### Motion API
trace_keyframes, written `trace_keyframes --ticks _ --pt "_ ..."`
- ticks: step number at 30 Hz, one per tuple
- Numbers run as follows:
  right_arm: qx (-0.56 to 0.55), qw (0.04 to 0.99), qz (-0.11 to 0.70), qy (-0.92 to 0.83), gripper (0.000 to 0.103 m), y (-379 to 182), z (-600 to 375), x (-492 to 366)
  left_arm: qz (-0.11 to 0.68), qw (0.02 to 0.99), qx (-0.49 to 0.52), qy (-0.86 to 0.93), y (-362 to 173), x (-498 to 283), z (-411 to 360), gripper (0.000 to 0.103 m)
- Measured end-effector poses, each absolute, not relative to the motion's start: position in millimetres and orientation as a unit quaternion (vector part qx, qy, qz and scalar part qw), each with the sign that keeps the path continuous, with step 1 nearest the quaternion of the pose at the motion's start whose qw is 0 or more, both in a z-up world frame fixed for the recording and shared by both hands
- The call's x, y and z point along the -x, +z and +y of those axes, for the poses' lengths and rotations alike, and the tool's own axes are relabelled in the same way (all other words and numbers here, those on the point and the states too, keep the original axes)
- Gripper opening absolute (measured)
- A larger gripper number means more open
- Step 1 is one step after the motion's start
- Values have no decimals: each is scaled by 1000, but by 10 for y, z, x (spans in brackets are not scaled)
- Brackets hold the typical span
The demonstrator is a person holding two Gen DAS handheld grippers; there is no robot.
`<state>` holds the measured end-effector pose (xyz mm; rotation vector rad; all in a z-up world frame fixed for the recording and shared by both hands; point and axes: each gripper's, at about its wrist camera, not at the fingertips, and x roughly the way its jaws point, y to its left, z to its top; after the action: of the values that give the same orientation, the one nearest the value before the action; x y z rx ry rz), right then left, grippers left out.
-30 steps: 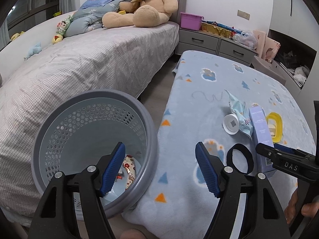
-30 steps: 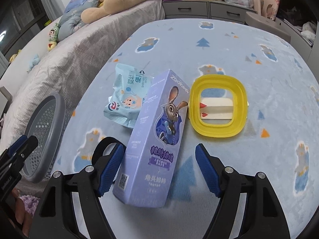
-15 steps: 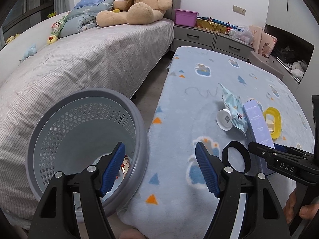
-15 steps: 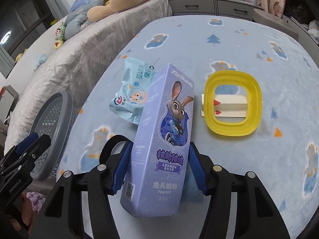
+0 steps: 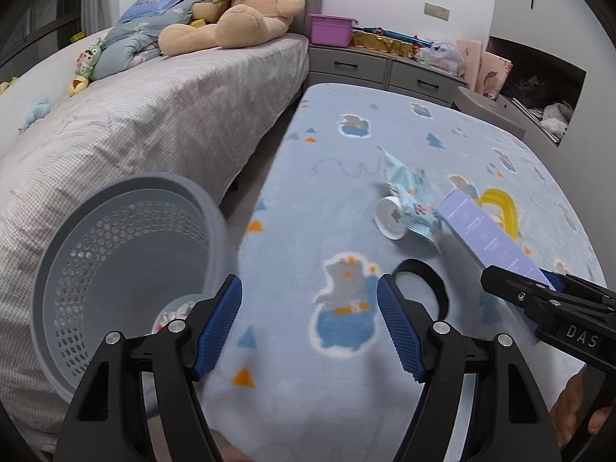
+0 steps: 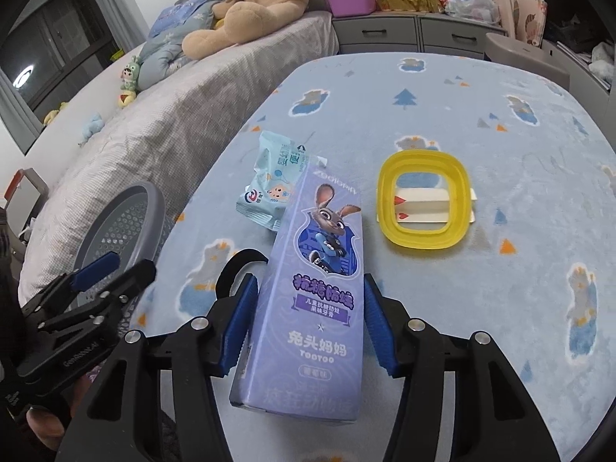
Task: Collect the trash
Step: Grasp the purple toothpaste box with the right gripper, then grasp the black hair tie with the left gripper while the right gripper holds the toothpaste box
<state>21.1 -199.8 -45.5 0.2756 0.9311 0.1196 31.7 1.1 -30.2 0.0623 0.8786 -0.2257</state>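
Note:
A purple toothpaste box point(image 6: 327, 269) with a rabbit picture sits between the blue pads of my right gripper point(image 6: 310, 283). Its jaws are closing and both pads press the box's sides. In the left wrist view the box point(image 5: 489, 238) tilts up off the blue blanket. My left gripper point(image 5: 309, 285) hangs open and empty over the blanket's near edge, beside the grey perforated basket point(image 5: 42, 269), which has some trash point(image 5: 173, 312) at its bottom. A pale blue wipes packet point(image 6: 273, 192) with a white cap point(image 5: 390, 223) lies beyond the box.
A yellow lid frame point(image 6: 423, 238) lies on a card to the right of the box. A black strap loop point(image 5: 423, 281) lies near the blanket's front. A grey bed point(image 5: 154, 123) with a teddy bear point(image 5: 238, 11) is on the left, drawers point(image 5: 385, 69) at the back.
My right jaws closed from wide apart onto the purple box, and its far end rose off the blanket. The left gripper shifted right, from over the basket to over the blanket's edge.

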Motion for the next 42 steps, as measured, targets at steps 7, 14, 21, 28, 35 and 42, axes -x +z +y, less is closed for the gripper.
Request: trace_keyframes --ticks 7,14,21,28,35,42 --pt "-146 885 438 57 44 -401 -2175 -71 435 890 -41 -130 -397 -297 -248 70" --pt "-142 876 457 65 43 -539 -2204 21 437 888 -51 -133 -440 -298 -375 70" --pt "-132 866 477 68 43 -711 -2180 63 440 887 -50 -129 -457 -328 -369 70" --pt "-117 866 482 65 44 -774 -2126 55 440 887 -47 -128 -453 -333 -342 70" --pt "-108 866 485 55 47 -813 -2061 -41 439 888 -44 -129 -428 -332 -301 70" --pt "-98 872 479 44 45 -817 -2008 -97 440 887 -45 -129 -425 -317 -273 70"
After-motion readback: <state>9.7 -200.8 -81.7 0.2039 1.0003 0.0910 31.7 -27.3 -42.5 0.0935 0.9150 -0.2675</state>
